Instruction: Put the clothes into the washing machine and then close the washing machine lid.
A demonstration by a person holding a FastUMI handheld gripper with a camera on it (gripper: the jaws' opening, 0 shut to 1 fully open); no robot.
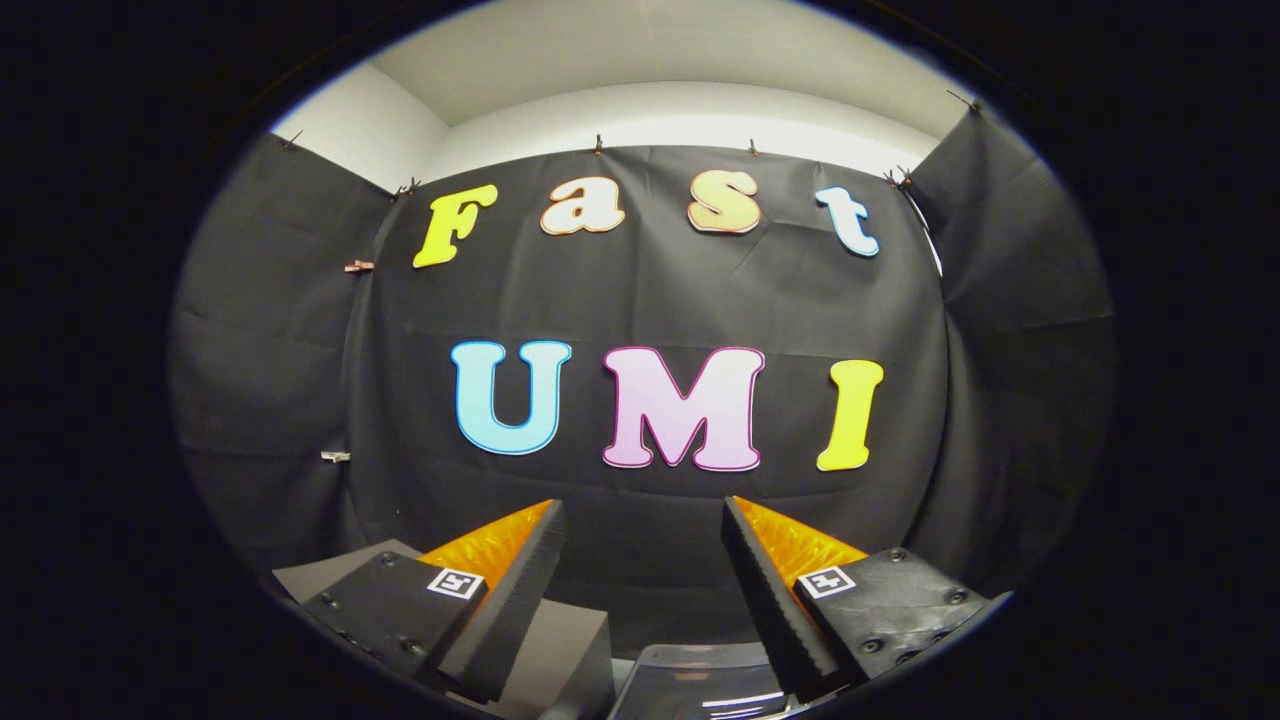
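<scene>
The gripper (640, 520) is held level, pointing at the black cloth wall (640, 300); its fingers (515, 590) stand wide apart, holding nothing.

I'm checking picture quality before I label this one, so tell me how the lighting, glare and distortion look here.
In the gripper view, fisheye distortion bows the black cloth wall and the ceiling line; light is bright on the white wall above and dim lower down; the open gripper is sharp, nothing between its fingers; a small glare streak sits on the glossy surface below them.
</scene>
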